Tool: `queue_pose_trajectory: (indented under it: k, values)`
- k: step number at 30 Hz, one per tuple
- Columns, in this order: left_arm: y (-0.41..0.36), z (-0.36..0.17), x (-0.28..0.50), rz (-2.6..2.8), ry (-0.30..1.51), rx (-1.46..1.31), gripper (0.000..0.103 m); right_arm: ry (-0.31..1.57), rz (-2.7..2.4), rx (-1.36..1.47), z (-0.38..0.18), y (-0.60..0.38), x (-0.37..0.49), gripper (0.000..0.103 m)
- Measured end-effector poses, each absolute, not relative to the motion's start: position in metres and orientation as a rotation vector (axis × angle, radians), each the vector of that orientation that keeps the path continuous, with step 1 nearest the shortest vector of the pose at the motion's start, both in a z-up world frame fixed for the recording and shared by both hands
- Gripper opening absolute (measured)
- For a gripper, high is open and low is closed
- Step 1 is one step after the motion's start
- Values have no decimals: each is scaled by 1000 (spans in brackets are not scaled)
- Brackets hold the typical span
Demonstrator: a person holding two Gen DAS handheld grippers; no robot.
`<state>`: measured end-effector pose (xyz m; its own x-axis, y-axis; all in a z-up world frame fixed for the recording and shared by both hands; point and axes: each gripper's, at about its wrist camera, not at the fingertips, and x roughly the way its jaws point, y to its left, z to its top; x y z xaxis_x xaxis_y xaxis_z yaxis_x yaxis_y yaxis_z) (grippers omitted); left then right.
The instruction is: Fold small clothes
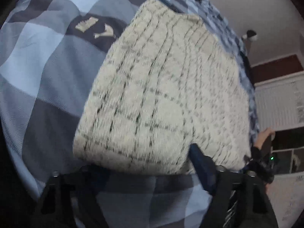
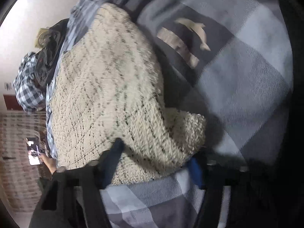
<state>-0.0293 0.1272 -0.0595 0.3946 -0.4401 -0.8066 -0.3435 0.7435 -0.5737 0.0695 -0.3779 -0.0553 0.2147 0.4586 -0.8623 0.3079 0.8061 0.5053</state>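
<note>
Lying flat on a blue-and-grey checked bed cover [image 1: 38, 72], the cream knitted garment [image 1: 163, 95] with thin dark grid lines is the thing to fold, and both grippers sit at its near hem. The left gripper [image 1: 146, 172] has its fingers spread, 1 blue pad [image 1: 199, 157] resting at the hem's edge with the knit lying between the 2 fingers; nothing shows them pressing on it. The right gripper [image 2: 153, 163] straddles a thick rolled corner of the same garment [image 2: 114, 87], its fingers partly spread around the bulge (whether the pads already bite the wool I cannot tell, since motion blur smears that edge). To do this step well, each pair of fingers should probably close on the hem only, catching every layer of knit but none of the cover underneath. Both corners would then best lift together and level, so the fold line falls straight. Loose fluffy knit is likely to stretch and sag if 1 side leads. Well apart on the cover lies a dark piece with a pale dolphin print [image 2: 191, 38], clear of the fold's path.
</note>
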Motion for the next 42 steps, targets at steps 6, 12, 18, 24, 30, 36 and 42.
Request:
queue_pose_trajectory:
  k: [6, 12, 18, 24, 30, 36, 42]
  values:
    - [147, -51, -39, -56, 1080, -852, 25, 1257, 126, 623, -34, -370, 63, 16]
    - [150, -37, -46, -70, 977, -864, 12, 1135, 203, 745, -12, -376, 50, 12]
    - [146, 4, -68, -72, 954, -856, 9, 1053, 311, 922, 20, -380, 33, 11]
    - [129, 27, -102, -127, 1053, -772, 8, 1029, 380, 922, 54, -374, 1, 11]
    - [119, 37, -145, -165, 1061, -829, 8, 1113, 365, 942, 60, -379, -33, 11]
    - [148, 31, -64, -147, 959, -904, 8, 1050, 396, 1009, 73, -396, 40, 10]
    - [160, 33, 76, -26, 864, -818, 8, 1024, 250, 891, 52, -361, 177, 10]
